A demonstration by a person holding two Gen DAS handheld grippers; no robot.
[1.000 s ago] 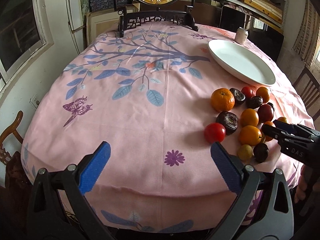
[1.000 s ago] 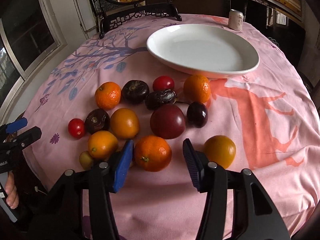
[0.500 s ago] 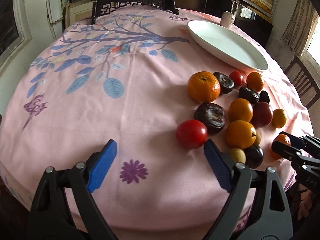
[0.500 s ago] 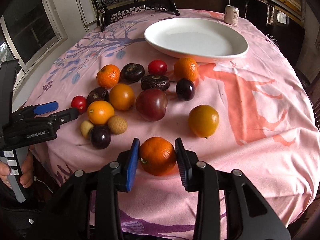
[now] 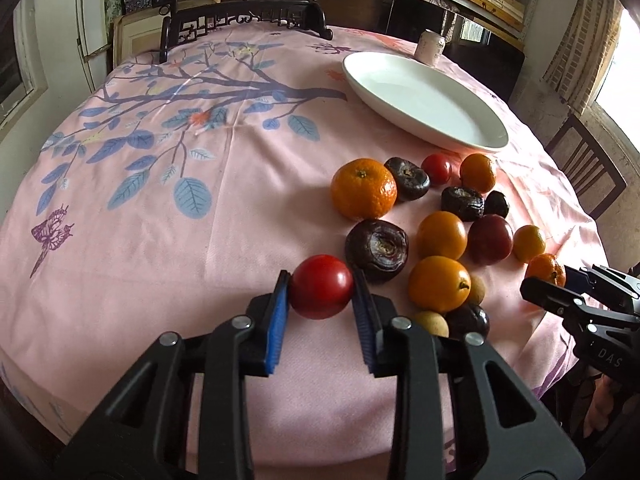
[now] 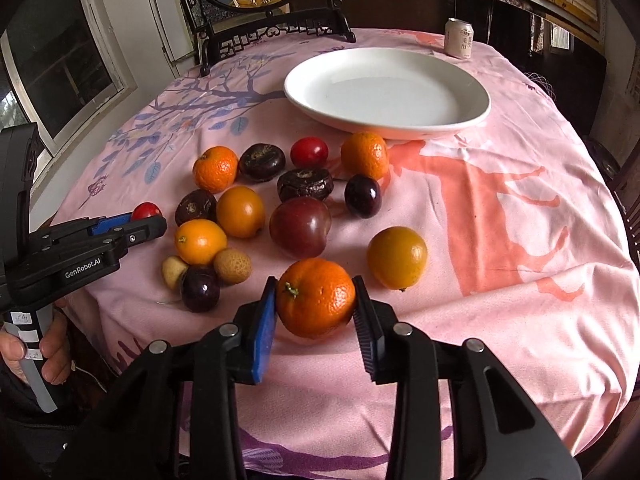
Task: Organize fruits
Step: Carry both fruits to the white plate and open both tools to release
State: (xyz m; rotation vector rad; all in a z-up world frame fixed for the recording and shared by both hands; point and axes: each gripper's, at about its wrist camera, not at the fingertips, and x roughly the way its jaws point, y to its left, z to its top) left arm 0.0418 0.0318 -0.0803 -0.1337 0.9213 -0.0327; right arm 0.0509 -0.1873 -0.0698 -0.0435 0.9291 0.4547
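Observation:
My left gripper (image 5: 321, 288) is shut on a red tomato (image 5: 321, 286) at the near left of the fruit pile; it also shows in the right wrist view (image 6: 146, 211). My right gripper (image 6: 316, 300) is shut on an orange mandarin (image 6: 316, 296) at the near edge of the pile; the mandarin also shows in the left wrist view (image 5: 546, 270). Several oranges, dark plums, water chestnuts and small longans lie loose on the pink cloth. An empty white oval plate (image 6: 386, 92) sits behind them, also in the left wrist view (image 5: 424, 100).
A drink can (image 6: 459, 38) stands behind the plate. A dark wooden screen stand (image 6: 272, 20) sits at the table's far side. Chairs (image 5: 588, 168) stand at the right. The pink floral tablecloth (image 5: 160, 200) drops off at the near edge.
My left gripper moved forward and closed on the red tomato. My right gripper tightened on the mandarin it had closed around, after drawing it back from the pile.

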